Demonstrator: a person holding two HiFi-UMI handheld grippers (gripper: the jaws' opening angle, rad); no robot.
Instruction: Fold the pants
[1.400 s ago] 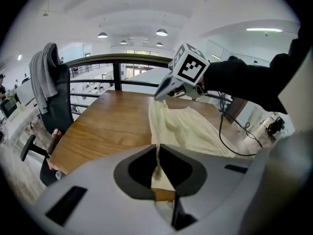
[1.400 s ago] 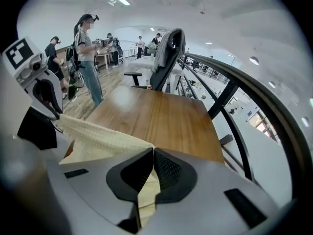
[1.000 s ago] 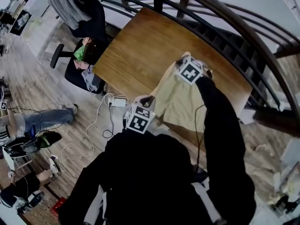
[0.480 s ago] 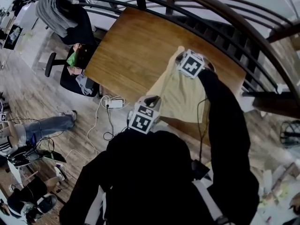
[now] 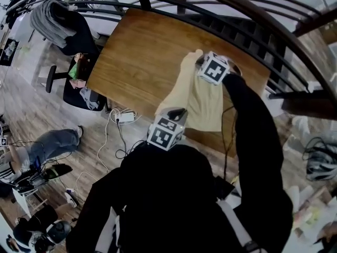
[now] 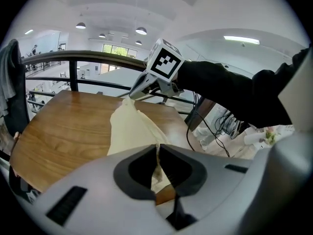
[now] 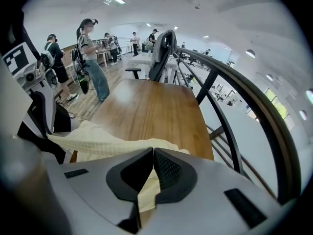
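Cream pants (image 5: 199,98) lie stretched in a long strip across the near right part of the wooden table (image 5: 141,51), and one end hangs over the front edge. My left gripper (image 5: 177,114) is shut on the near end, with a thin fold of cloth pinched between the jaws (image 6: 157,161). My right gripper (image 5: 201,63) is shut on the far end, the cloth (image 7: 100,138) running out of its jaws (image 7: 150,173) toward the left gripper (image 7: 38,99). In the left gripper view the pants (image 6: 128,129) rise to the right gripper (image 6: 132,96).
A dark curved railing (image 5: 253,20) borders the table's far and right sides. An office chair with grey clothing (image 5: 58,22) stands at the left, and another seat holds bright items (image 5: 79,75). Cables and a power strip (image 5: 124,117) lie on the floor. People (image 7: 90,53) stand beyond the table.
Both grippers have carried the pants farther over the table. The cloth is drawn into a narrower, longer strip between them, and less of it hangs off the front edge.
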